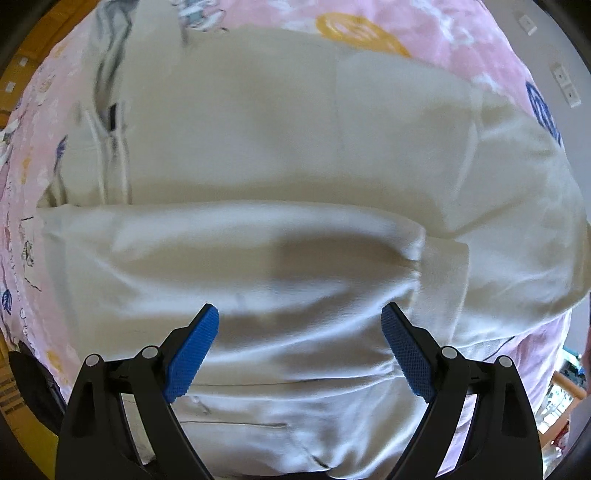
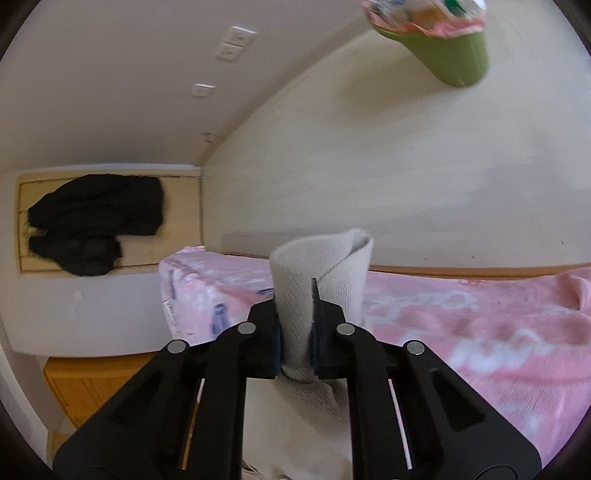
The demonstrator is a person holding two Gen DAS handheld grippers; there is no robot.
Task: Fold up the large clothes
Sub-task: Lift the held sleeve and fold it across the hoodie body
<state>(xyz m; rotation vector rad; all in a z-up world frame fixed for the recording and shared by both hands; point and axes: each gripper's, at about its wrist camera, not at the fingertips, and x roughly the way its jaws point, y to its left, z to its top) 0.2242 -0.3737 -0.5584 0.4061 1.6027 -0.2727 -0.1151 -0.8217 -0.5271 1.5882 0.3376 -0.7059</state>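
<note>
The right gripper point(image 2: 297, 332) pinches a ribbed, cream knit cuff point(image 2: 321, 269) that curls upright above the bed. The left gripper point(image 1: 300, 325), its textured blue pads point(image 1: 192, 354) spread wide, hangs over the smooth cream garment point(image 1: 258, 147) lying flat on the pink patterned bedspread point(image 1: 461, 33). No writing is legible.

My bed point(image 1: 424, 22) is covered by a pink sheet point(image 2: 480, 332) printed with white, blue and yellow cartoon figures. Directly on the sheet lies a large cream garment point(image 1: 258, 147), spread nearly across the bed, one sleeve point(image 1: 221, 236) folded across its near part from left to right.
</note>
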